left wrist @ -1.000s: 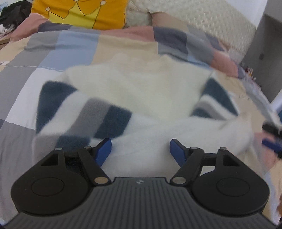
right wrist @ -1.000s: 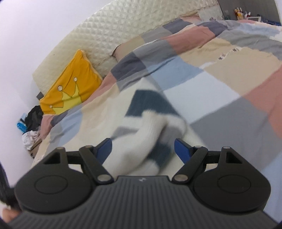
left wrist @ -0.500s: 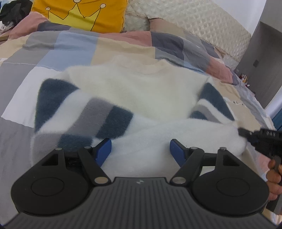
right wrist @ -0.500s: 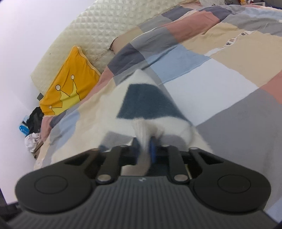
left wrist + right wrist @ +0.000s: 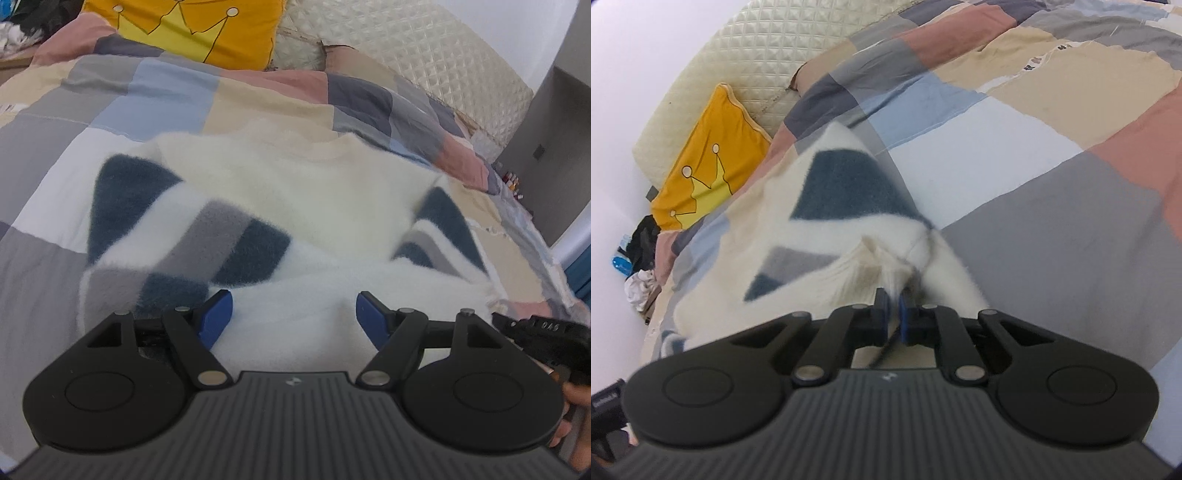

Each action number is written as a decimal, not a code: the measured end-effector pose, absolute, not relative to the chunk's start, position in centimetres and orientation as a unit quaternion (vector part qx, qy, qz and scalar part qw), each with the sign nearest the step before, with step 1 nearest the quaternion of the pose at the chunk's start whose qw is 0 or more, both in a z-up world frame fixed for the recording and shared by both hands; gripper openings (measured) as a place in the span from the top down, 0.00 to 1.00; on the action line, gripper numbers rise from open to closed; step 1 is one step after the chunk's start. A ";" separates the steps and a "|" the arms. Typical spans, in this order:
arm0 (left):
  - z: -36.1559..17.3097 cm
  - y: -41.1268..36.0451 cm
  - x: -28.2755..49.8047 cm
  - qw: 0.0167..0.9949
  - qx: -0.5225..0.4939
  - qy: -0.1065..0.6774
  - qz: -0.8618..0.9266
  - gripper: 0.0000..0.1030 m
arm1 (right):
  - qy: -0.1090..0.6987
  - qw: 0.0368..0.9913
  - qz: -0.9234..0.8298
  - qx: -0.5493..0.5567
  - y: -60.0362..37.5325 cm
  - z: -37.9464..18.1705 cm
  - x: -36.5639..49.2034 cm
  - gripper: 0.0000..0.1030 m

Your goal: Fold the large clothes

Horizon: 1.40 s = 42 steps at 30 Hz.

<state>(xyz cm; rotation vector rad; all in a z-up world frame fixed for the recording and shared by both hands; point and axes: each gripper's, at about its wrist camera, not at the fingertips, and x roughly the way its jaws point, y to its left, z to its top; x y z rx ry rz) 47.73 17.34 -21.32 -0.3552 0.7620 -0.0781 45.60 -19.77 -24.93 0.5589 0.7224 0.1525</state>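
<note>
One yellow cushion point(image 5: 184, 29) lies beyond the sweater point(image 5: 295, 206) on the quilt point(image 5: 48, 147).

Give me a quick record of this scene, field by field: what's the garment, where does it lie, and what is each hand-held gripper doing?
garment: fluffy white sweater with dark blue and grey patches
surface: patchwork quilt on a bed
sleeves: one folded across the sweater's front, seen in the left wrist view
left hand-held gripper: jaws open, over the sweater's near edge, gripping nothing
right hand-held gripper: jaws shut, pinching a bunch of the sweater's white fabric
background: yellow crown pillow against a quilted headboard
</note>
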 end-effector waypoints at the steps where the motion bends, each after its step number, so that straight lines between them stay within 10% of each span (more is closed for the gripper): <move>1: -21.0 17.6 47.5 0.910 -0.180 0.371 -0.038 0.24 | 0.348 0.895 0.075 0.269 -19.9 -24.7 45.5 0.90; 7: -17.7 19.1 44.1 0.911 -0.202 0.358 -0.026 0.24 | 0.347 0.903 0.071 0.245 -19.6 -22.9 43.8 0.81; 9: -16.8 19.6 42.3 0.910 -0.212 0.356 -0.020 0.23 | 0.342 0.904 0.069 0.247 -19.6 -22.2 42.9 0.43; 11: -15.9 20.0 39.8 0.907 -0.224 0.356 -0.015 0.23 | 0.333 0.908 0.067 0.245 -19.5 -21.4 41.9 0.34; 25: -19.6 22.2 22.0 0.865 -0.331 0.376 0.028 0.23 | 0.407 0.873 0.120 0.242 -24.3 -17.8 32.8 0.34; 42: -26.9 21.6 16.7 0.808 -0.403 0.428 0.026 0.24 | 0.540 0.773 0.236 0.236 -27.4 -26.4 29.4 0.35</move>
